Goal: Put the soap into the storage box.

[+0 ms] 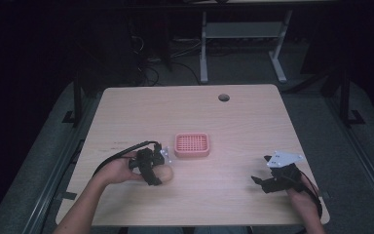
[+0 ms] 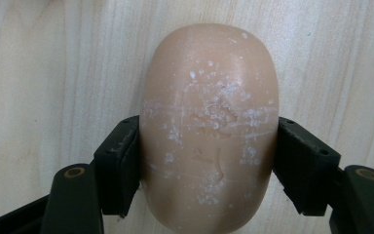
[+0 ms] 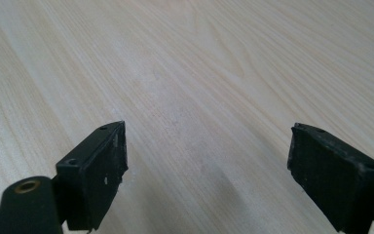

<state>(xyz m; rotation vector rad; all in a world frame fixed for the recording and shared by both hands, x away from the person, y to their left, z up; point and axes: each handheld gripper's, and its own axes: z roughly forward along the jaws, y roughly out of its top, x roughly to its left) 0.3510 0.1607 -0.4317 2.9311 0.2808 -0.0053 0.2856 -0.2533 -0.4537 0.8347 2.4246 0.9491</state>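
Soap (image 2: pixel 209 126), tan oval bar flecked white, lies on the table (image 1: pixel 253 112) at its near left, clamped at both sides between the black jaws of my left gripper (image 2: pixel 207 161). Pink tray (image 1: pixel 192 145), slotted, sits just beyond the soap toward the table's middle, apart from it. My right gripper (image 3: pixel 207 170), well apart at the near right, hangs over bare wood with jaws wide and nothing between them.
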